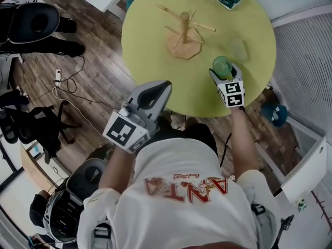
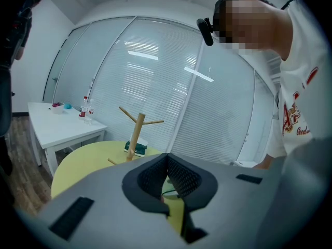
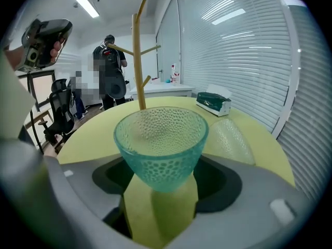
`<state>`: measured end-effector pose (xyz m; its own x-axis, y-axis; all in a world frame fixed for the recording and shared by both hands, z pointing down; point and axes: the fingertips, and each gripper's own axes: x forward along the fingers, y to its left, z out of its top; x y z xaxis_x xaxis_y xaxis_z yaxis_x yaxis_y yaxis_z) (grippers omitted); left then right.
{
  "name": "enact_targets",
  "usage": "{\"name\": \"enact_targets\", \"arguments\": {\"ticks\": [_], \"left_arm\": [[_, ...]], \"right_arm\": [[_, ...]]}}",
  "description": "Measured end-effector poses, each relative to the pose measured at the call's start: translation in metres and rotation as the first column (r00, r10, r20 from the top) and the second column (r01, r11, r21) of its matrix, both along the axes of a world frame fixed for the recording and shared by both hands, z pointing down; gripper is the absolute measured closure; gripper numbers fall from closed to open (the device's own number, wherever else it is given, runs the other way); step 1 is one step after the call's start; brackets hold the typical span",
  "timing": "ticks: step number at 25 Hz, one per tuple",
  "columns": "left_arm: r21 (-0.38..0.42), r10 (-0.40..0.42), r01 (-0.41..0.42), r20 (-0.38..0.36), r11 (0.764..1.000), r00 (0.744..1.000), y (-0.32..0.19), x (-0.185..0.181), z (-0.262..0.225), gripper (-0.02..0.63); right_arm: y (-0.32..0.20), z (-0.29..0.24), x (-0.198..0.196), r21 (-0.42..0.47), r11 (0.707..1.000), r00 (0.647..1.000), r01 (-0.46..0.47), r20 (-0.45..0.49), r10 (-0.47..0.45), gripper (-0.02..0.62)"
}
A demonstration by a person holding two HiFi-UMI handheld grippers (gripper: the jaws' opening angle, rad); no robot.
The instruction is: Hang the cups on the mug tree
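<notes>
The green cup point(image 3: 161, 144) is translucent and glossy, dimpled all over; the clear cup point(image 3: 234, 139) beside it has the same pebbled wall. The mug tree point(image 1: 184, 31) is pale, matt bare wood on a smooth, matt yellow-green table point(image 1: 150, 71) over a dark wood-plank floor point(image 1: 104, 45).

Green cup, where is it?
In the head view the green cup sits on the yellow table, right side, between the right gripper's open jaws, beside a clear cup.

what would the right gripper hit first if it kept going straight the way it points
The teal dimpled glass cup: it stands between the right gripper's open jaws, apparently untouched by the pads. Farther along that line stands the wooden mug tree.
</notes>
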<state>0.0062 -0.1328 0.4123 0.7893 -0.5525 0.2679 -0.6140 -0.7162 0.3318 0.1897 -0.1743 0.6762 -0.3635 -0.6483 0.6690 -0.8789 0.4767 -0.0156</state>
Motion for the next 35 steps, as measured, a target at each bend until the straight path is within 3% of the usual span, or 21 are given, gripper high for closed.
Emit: {"name": "enact_targets", "arguments": {"ticks": [8,13,31,35], "left_arm": [[-0.007,0.004,-0.004,-0.001,1.000,1.000,0.004,-0.002,0.001,0.597],[-0.011,-0.004,0.004,0.003,1.000,1.000,0.004,-0.006,0.004,0.597],[-0.027,-0.021,0.021,0.006,0.999,1.000,0.009,-0.027,0.008,0.597],[-0.029,-0.028,0.028,-0.007,0.999,1.000,0.005,-0.032,0.009,0.597]], "right_arm": [[-0.006,-0.005,-0.004,-0.019,1.000,1.000,0.008,0.000,-0.008,0.256],[-0.009,0.011,-0.011,-0.075,0.997,0.999,0.028,-0.027,-0.030,0.256],[-0.042,0.000,-0.035,-0.008,0.998,0.998,0.066,-0.019,-0.066,0.256],[-0.046,-0.028,-0.041,0.007,0.996,0.993,0.084,-0.080,-0.084,0.256]]}}
